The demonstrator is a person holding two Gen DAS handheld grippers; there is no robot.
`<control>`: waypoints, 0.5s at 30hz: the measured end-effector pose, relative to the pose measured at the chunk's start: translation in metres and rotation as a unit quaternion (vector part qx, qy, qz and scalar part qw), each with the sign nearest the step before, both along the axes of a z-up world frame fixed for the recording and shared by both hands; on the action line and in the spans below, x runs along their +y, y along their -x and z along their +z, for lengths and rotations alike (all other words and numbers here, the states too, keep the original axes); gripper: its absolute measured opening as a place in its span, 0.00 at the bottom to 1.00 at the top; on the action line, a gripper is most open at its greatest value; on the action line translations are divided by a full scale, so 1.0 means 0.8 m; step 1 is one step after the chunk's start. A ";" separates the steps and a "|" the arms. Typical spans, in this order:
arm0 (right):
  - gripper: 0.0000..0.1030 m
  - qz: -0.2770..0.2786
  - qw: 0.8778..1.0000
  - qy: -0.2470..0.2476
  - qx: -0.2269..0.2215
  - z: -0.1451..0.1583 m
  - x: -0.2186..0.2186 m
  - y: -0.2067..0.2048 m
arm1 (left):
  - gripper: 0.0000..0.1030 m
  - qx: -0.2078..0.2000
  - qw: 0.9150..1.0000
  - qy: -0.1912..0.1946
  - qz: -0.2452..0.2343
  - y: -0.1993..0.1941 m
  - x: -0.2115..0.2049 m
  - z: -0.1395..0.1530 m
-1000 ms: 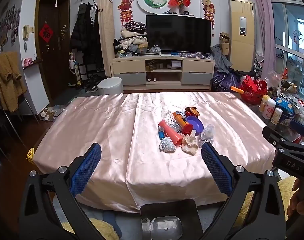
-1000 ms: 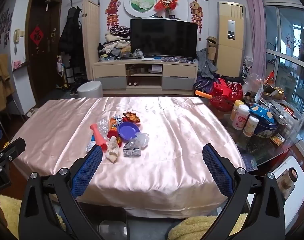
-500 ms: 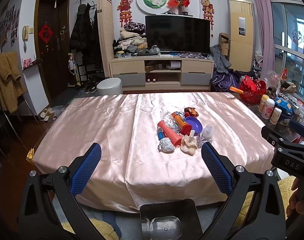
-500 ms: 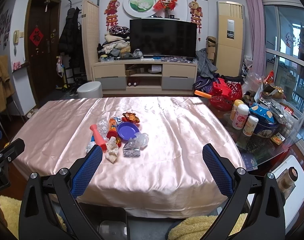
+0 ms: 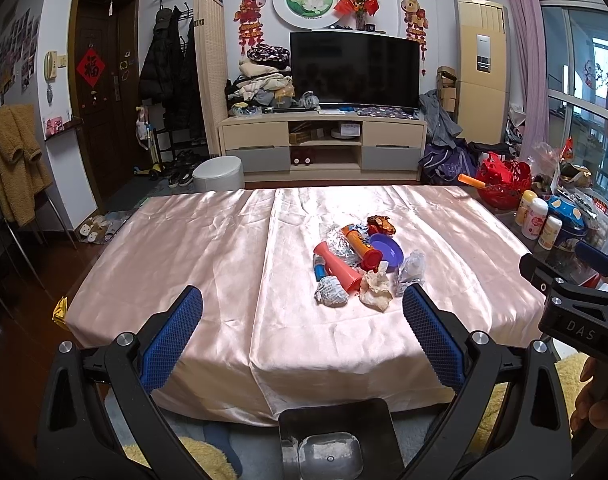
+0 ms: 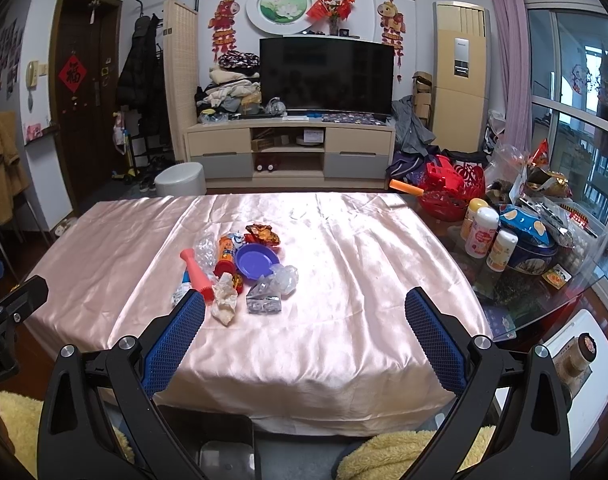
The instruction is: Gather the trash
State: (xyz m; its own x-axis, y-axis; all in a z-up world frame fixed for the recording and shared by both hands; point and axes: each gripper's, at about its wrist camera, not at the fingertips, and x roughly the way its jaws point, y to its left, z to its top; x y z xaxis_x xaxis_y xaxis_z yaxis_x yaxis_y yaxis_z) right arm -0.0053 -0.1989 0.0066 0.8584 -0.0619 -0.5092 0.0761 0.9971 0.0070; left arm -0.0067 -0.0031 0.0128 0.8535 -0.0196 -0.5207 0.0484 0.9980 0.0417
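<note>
A pile of trash lies mid-table on the pink satin cloth (image 5: 207, 264): a red tube (image 5: 338, 266), an orange can (image 5: 362, 246), a purple dish (image 5: 386, 249), a crumpled tissue (image 5: 376, 290), a paper ball (image 5: 331, 290), clear plastic wrappers (image 5: 412, 268) and a foil snack wrapper (image 5: 380, 224). In the right wrist view the dish (image 6: 257, 260), tissue (image 6: 225, 300) and a silver foil packet (image 6: 263, 298) show. My left gripper (image 5: 301, 308) is open and empty, back from the table's near edge. My right gripper (image 6: 304, 304) is open and empty too.
A dark bin (image 5: 338, 440) with a clear liner stands on the floor below the near table edge. Bottles (image 6: 482, 232), a blue tin (image 6: 530, 250) and a red basket (image 6: 450, 194) crowd the glass table end at right. A TV stand (image 5: 324, 148) is behind.
Both grippers have drifted slightly; the view has barely shifted. The trash pile has not moved and both stay open.
</note>
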 end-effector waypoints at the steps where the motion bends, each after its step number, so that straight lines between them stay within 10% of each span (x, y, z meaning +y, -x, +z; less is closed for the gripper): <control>1: 0.97 0.000 1.000 0.000 0.000 0.000 0.000 0.000 | 0.92 0.000 1.000 0.000 0.000 0.000 0.000 0.001; 15: 0.97 -0.007 1.000 -0.002 -0.011 -0.003 -0.007 0.000 | 0.92 -0.001 1.000 0.000 0.000 0.000 0.001 -0.001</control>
State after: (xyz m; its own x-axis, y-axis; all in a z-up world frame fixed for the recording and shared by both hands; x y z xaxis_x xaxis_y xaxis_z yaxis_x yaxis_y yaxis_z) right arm -0.0054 -0.2048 0.0041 0.8684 -0.0726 -0.4904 0.0906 0.9958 0.0131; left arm -0.0069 -0.0027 0.0124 0.8540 -0.0195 -0.5198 0.0479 0.9980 0.0413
